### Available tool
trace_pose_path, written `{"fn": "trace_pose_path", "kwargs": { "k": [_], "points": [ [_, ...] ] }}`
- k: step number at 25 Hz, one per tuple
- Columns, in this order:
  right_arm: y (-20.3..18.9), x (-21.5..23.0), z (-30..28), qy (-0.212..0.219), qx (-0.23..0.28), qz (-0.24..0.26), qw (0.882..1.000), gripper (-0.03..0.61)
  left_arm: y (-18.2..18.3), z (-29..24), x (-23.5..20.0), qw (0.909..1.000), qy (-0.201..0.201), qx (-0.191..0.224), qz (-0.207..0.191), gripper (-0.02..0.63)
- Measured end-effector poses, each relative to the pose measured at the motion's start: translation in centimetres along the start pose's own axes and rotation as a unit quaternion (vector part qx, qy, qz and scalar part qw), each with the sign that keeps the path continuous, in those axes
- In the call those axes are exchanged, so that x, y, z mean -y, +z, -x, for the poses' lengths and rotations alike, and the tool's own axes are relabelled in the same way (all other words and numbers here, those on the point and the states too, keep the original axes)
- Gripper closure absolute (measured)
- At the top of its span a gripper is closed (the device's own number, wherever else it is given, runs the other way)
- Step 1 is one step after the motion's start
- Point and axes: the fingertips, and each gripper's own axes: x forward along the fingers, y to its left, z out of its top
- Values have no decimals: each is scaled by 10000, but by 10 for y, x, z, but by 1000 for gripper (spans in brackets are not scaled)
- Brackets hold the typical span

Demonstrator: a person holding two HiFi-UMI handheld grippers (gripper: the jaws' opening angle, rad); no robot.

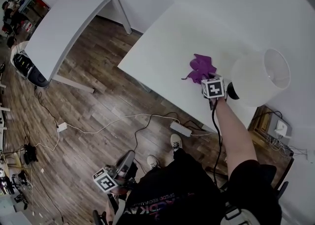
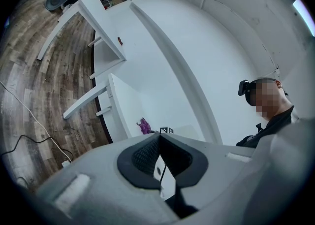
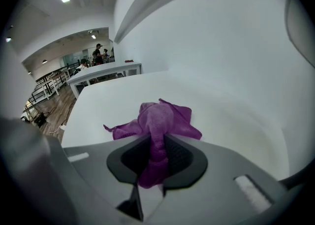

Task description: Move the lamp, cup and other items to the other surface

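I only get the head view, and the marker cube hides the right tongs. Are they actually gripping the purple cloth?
Observer: Yes. In the right gripper view the right tongs pinch a fold of the cloth between their pads.
Operator: Is the cloth lifted off?
Observer: Not that I can tell; the rest of it spreads out on the table just beyond the tips.
Operator: And the left tongs, down by the leg?
Observer: The left gripper view shows the left tongs shut tip to tip, with nothing between them.
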Motion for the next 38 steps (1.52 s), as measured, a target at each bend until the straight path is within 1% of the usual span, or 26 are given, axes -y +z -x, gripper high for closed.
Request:
{"fn": "trace_pose_path", "kwargs": {
  "k": [3, 10, 14, 17, 22, 29, 32, 34, 38],
  "points": [
    [6, -9, 9, 73, 191, -9, 9998, 505, 0, 4, 1, 10000, -35, -6, -15, 618],
    [15, -16, 35, 59, 516, -118, 9986, 506, -4, 7, 6, 9998, -173, -95, -40, 618],
    [22, -23, 53, 69, 746, -39, 9972, 506, -6, 8, 10, 9995, -265, -142, -44, 617],
    [24, -31, 72, 110, 988, 34, 9950, 506, -8, 10, 12, 9993, -328, -193, -57, 618],
    [30, -49, 105, 273, 1400, -100, 9897, 506, -14, 10, 13, 9985, -426, -328, -45, 618],
    [30, -66, 150, 391, 1736, -136, 9839, 506, -18, 6, 22, 9964, -642, -545, -77, 617],
    [29, -76, 170, 417, 1858, -149, 9816, 506, -19, 8, 28, 9951, -765, -608, -164, 618],
    [24, -86, 184, 465, 1916, -224, 9801, 506, -18, 13, 29, 9945, -817, -610, -224, 617],
    [9, -107, 210, 513, 2013, -359, 9775, 506, -11, 27, 30, 9944, -904, -505, -205, 618]
  ]
}}
